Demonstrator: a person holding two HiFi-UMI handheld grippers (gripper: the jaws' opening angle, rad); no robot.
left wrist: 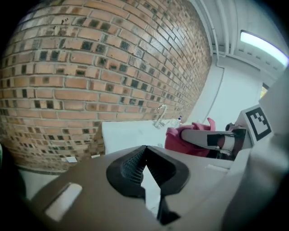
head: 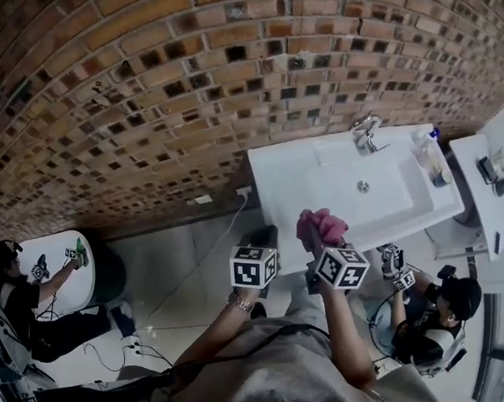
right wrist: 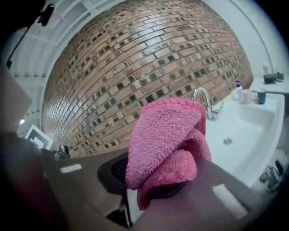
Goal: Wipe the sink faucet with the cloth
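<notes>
I was at the approach step; no wiping had begun. My right gripper [right wrist: 149, 182] had its fingers clamped on the pink cloth [right wrist: 165, 144]. The cloth stood bunched above them, held in the air near the front edge of the white sink [head: 278, 176] and well apart from the faucet [right wrist: 204, 101]. My left gripper [left wrist: 145, 169] hung just beside the right one, fingers closed together on nothing. The faucet stood at the sink's back rim against the brick wall [head: 157, 83], its long axis upright, its tip arching forward over the sink toward me. Next, I judged, I needed to carry the cloth across the sink and press its folded face onto the faucet
</notes>
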